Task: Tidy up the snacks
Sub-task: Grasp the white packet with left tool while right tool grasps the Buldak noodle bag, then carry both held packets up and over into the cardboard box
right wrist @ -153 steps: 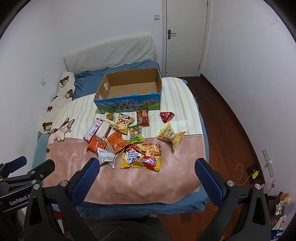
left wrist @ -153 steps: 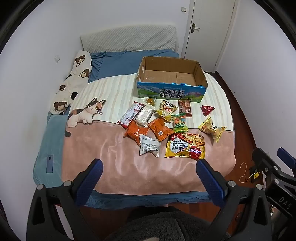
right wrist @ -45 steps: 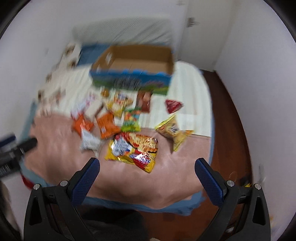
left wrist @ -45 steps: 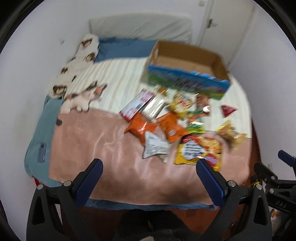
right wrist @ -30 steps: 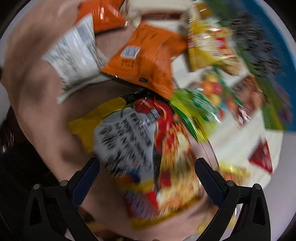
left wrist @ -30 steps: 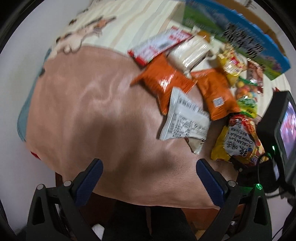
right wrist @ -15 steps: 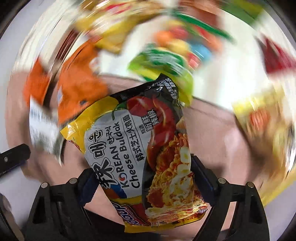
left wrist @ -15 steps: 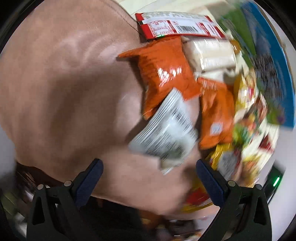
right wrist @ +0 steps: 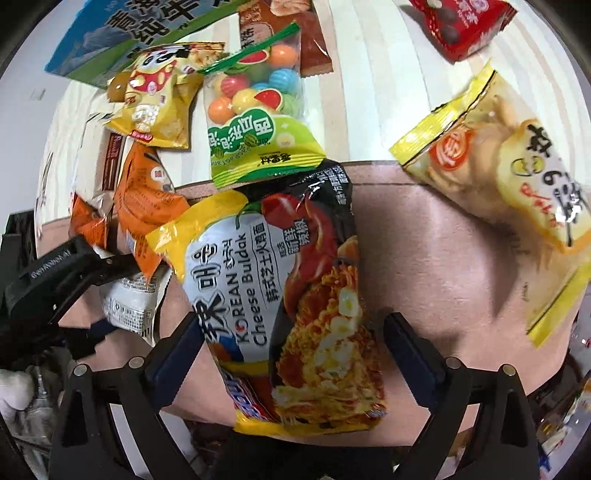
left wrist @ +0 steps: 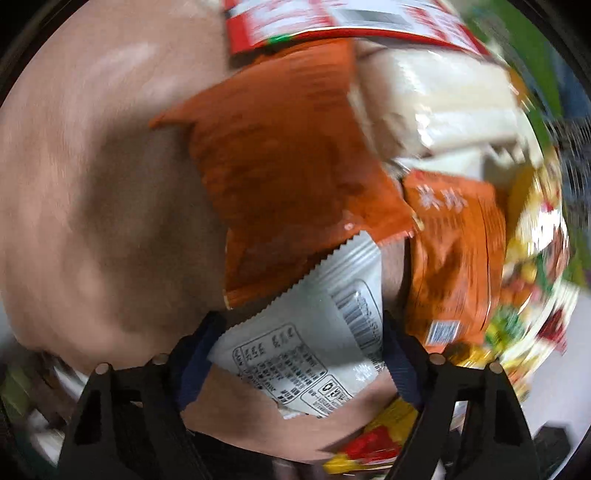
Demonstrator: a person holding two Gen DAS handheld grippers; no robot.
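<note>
In the left wrist view my left gripper (left wrist: 299, 354) is open, low over the pink blanket (left wrist: 92, 206), its blue-padded fingers on either side of a white snack packet (left wrist: 306, 343). An orange packet (left wrist: 288, 184) overlaps the white one's far edge. In the right wrist view my right gripper (right wrist: 295, 350) is open, its fingers astride the yellow Korean Buldak noodle bag (right wrist: 280, 288) lying flat on the blanket. My left gripper also shows there at the left edge (right wrist: 70, 280), over the white packet (right wrist: 129, 306).
Beyond the noodle bag lie a green candy bag (right wrist: 255, 125), a yellow mushroom-print bag (right wrist: 159, 92), orange packets (right wrist: 147, 195), a brown bar (right wrist: 288, 33), a red packet (right wrist: 461, 22) and a yellow bag (right wrist: 509, 177). The blue carton's wall (right wrist: 136, 37) stands at the far left.
Both grippers have dropped from a high view of the bed to just above the snacks. Both pairs of fingers have narrowed, the left around the white packet, the right around the noodle bag.
</note>
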